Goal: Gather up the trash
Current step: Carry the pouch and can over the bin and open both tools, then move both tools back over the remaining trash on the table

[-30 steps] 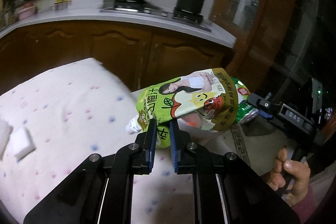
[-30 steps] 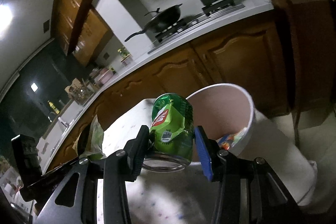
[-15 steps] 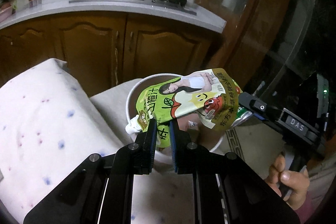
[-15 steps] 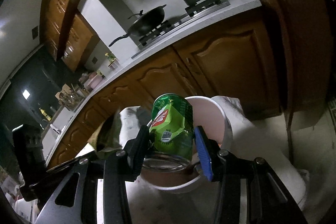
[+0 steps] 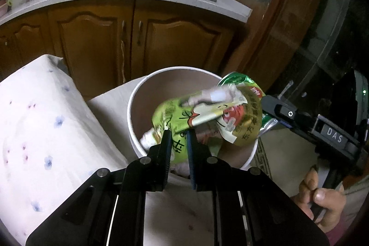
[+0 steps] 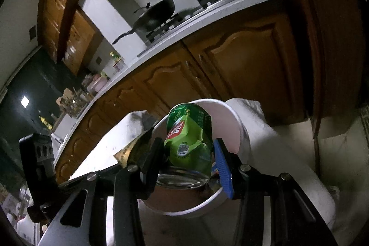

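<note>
The left gripper [image 5: 179,144] is pinching a green drink pouch [image 5: 207,117] with its fingers nearly closed; the lower edge of the pouch is sitting between the two fingers, and the rest is spreading up and to the right, over the open white bin [image 5: 138,93]. The right gripper [image 6: 188,153] is holding a crushed green can [image 6: 189,137] with its fingers about half open, one finger pressing on each side of the can. The can is hanging above the mouth of the same bin, just beside the pouch. A hand [image 5: 320,200] is gripping the handle of the right gripper.
</note>
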`<state>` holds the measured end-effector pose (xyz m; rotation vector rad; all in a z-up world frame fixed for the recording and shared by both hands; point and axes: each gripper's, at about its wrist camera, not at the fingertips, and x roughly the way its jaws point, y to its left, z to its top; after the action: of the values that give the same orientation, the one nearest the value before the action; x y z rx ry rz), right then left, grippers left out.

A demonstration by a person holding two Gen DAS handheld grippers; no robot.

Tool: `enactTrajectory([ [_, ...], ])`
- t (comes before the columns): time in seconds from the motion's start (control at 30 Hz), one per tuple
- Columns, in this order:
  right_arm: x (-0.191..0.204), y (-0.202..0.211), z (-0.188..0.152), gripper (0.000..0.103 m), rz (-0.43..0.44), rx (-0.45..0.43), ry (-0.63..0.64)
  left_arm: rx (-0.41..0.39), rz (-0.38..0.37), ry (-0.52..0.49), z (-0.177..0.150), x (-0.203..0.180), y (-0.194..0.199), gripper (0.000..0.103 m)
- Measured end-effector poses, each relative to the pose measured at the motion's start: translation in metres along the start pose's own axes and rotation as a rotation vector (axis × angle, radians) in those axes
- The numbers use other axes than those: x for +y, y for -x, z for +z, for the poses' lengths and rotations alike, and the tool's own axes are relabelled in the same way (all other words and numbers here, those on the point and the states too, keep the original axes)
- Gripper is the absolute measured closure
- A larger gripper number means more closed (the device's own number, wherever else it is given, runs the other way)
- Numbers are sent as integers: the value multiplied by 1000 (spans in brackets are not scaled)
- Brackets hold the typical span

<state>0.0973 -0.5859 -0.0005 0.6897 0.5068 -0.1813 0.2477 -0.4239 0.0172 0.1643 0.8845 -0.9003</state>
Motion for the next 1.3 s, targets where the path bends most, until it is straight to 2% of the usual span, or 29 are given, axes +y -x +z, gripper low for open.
enactTrajectory([
  [0.07,-2,-2,0,54,2,3,-14,13,-12,2,-1,0,-1,82],
  [0.1,-2,-2,0,54,0,3,-15,18,-4,6,-2,1,0,64],
  [0.13,-4,-3,0,52,-5,3,-20,12,2,5,-2,1,0,59],
  [0.23,-7,-2,-1,48,-5,2,-38,3,2,15,-5,3,5,58],
  [0.4,-5,1,-4,48,-14,-4,-47,-9,1,43,-11,11,12,58],
  [0.57,-3,3,-8,39,-12,-6,-47,-28,16,91,-22,25,29,57],
  [0.67,5,9,-13,30,-6,-17,-36,-49,26,121,-31,35,44,52],
  [0.73,12,12,-16,20,-3,-26,-25,-67,46,155,-39,46,58,42],
  [0.83,27,17,-21,16,16,-36,1,-84,58,202,-51,61,73,40],
  [1.0,51,19,-32,13,27,-35,34,-111,108,267,-72,84,98,40],
  [1.13,72,20,-44,10,30,-30,59,-153,172,305,-92,99,125,30],
  [1.3,100,22,-62,8,52,-29,98,-181,212,337,-115,117,154,30],
])
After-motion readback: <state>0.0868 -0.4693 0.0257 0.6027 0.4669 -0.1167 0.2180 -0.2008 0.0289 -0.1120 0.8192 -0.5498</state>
